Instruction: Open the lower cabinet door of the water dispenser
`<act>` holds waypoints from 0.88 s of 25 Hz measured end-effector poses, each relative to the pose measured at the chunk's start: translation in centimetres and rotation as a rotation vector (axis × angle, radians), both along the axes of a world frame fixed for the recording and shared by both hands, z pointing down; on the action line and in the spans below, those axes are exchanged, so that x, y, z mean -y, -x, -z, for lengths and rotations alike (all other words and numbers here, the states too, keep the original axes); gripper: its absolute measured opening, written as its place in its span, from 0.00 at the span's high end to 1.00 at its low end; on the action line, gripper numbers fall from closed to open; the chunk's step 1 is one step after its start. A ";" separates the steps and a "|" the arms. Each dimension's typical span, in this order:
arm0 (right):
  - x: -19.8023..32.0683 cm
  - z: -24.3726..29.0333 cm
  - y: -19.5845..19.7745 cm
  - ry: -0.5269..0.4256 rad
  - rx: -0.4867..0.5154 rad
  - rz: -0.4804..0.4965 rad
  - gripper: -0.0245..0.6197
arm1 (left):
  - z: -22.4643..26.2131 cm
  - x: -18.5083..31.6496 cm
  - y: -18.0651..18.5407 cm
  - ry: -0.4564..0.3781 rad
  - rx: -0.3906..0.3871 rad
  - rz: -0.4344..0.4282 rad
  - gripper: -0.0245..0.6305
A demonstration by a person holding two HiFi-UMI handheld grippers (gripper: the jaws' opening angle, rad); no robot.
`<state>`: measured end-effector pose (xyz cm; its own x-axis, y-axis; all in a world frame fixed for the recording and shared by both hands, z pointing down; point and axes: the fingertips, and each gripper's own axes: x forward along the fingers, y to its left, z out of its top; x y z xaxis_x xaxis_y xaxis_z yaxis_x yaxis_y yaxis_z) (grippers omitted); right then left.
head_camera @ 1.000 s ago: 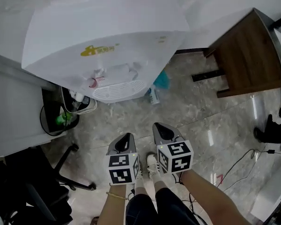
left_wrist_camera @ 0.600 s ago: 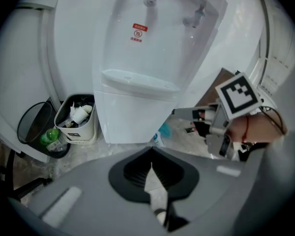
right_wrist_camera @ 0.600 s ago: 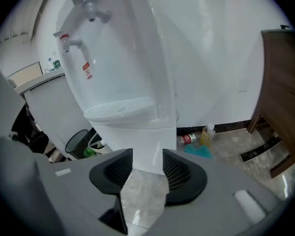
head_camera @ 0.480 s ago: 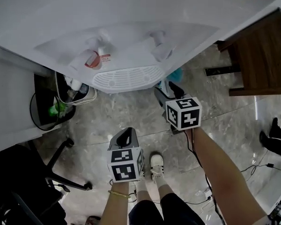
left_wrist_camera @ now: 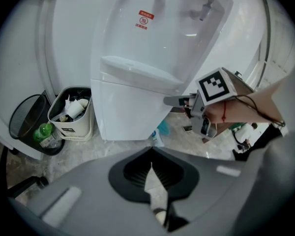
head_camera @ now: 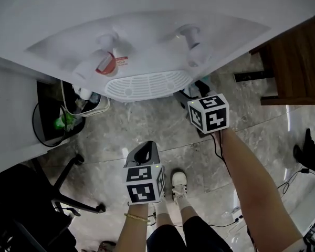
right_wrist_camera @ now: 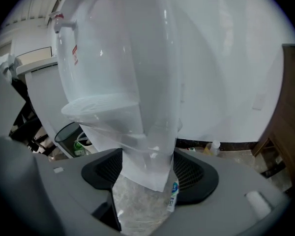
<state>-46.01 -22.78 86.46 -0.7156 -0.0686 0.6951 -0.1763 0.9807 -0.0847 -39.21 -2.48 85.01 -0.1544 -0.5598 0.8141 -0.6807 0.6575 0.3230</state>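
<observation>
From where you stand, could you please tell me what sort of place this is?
Probably an office corner: a white water dispenser stands on a stone-tiled floor, with a full waste bin beside it, a swivel chair's base and wooden furniture nearby.

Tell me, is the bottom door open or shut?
Shut. The door lies flat against the dispenser, with no gap showing.

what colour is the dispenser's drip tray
White; the drip tray shows best in the head view.
</observation>
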 end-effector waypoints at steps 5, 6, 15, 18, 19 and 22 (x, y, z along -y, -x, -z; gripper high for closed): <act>0.0 0.1 -0.5 0.006 -0.015 -0.019 0.49 | 0.1 0.1 0.2 -0.002 0.003 -0.006 0.95; -0.2 0.2 -0.8 0.011 -0.018 -0.024 0.50 | 0.1 0.0 0.2 0.000 0.004 -0.006 0.95; -6.4 0.4 -8.2 0.082 -0.001 -0.095 0.68 | 0.3 -1.6 -2.5 0.005 0.003 -0.017 0.95; -9.9 0.5 -10.5 0.130 -0.002 -0.113 0.73 | 0.1 -3.0 -3.6 0.013 0.011 -0.004 0.95; -11.1 0.5 -11.1 0.148 -0.004 -0.118 0.74 | 0.0 -3.5 -3.9 0.012 0.010 0.004 0.95; -15.1 0.5 -12.5 0.201 -0.018 -0.114 0.77 | -0.3 -5.4 -4.5 0.017 0.008 0.031 0.95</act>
<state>-33.47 -7.71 85.94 -0.6986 -0.0068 0.7155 -0.2879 0.9181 -0.2724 -34.67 2.94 85.29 -0.1776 -0.5411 0.8220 -0.6626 0.6833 0.3067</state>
